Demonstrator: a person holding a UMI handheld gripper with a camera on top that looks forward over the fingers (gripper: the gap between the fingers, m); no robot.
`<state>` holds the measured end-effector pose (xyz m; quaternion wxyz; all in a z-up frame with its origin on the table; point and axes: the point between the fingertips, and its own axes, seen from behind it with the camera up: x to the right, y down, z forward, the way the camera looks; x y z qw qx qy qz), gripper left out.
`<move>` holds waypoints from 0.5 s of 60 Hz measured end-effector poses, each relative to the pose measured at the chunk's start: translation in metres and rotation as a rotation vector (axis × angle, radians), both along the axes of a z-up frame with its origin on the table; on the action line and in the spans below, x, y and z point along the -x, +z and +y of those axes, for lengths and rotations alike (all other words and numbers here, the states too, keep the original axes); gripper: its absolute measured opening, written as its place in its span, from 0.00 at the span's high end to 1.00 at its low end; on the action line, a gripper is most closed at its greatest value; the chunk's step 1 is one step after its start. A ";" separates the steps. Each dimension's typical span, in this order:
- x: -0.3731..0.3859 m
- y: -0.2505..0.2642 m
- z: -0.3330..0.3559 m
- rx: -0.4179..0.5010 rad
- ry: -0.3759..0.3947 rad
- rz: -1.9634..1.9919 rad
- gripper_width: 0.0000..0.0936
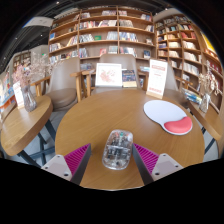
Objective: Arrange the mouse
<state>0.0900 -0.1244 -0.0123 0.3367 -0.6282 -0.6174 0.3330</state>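
A clear, see-through mouse lies on a round wooden table, near its front edge. My gripper is open, and the mouse stands between the two fingers with a gap on each side. The pink pads show on the left finger and the right finger. A white mouse pad with a red wrist rest lies on the table, beyond the right finger and apart from the mouse.
Two upright signs stand at the table's far edge. Chairs stand behind it. A second wooden table with a vase is at the left. Bookshelves line the back wall.
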 end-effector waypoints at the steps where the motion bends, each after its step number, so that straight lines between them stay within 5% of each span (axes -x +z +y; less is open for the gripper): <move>1: 0.002 0.000 0.000 -0.001 0.002 0.000 0.09; 22: 0.020 -0.001 -0.002 -0.001 0.012 -0.021 0.16; 26: 0.021 -0.001 -0.002 -0.003 0.014 -0.028 0.26; 30: 0.022 -0.001 -0.002 -0.010 0.028 -0.033 0.49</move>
